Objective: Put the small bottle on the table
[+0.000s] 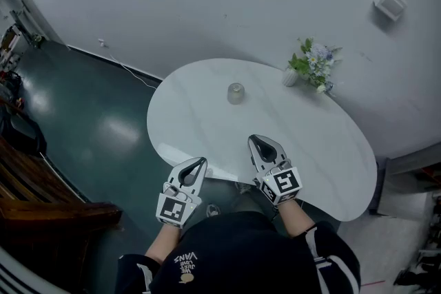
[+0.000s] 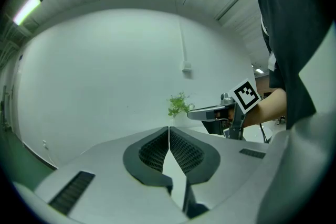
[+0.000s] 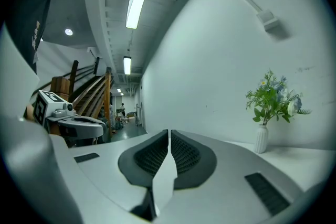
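My left gripper point(image 2: 169, 128) has its ribbed pads point(image 2: 184, 150) pressed flat against each other, clenched on nothing. My right gripper point(image 3: 169, 132) is the same: pads point(image 3: 185, 153) meeting along one thin line, nothing caught between them.

From the head view, the left gripper point(image 1: 198, 163) sits at the near edge of the white oval tabletop point(image 1: 331, 148), its marker cube back toward my dark sleeve. The right gripper point(image 1: 258, 142) reaches a little further in, over the tabletop's near part, well apart from the left one. Each shows in the other's camera: the right one point(image 2: 220, 112) off to the side in the left gripper view, the left one point(image 3: 68, 123) at the edge of the right gripper view.

The small bottle point(image 1: 236, 93), clear and squat, stands upright on the tabletop, nearer the far edge than the near one, well ahead of both grippers and touched by neither. Toward the far right edge stands a small white vase point(image 1: 291, 77) of green sprigs and pale flowers point(image 1: 315, 65), apart from the bottle; it also shows in the right gripper view point(image 3: 261, 139).

Behind the table is a plain white wall with a small box point(image 1: 390, 3) mounted on it. To the left lies dark green floor point(image 1: 89, 120) and a wooden staircase point(image 1: 27, 175).
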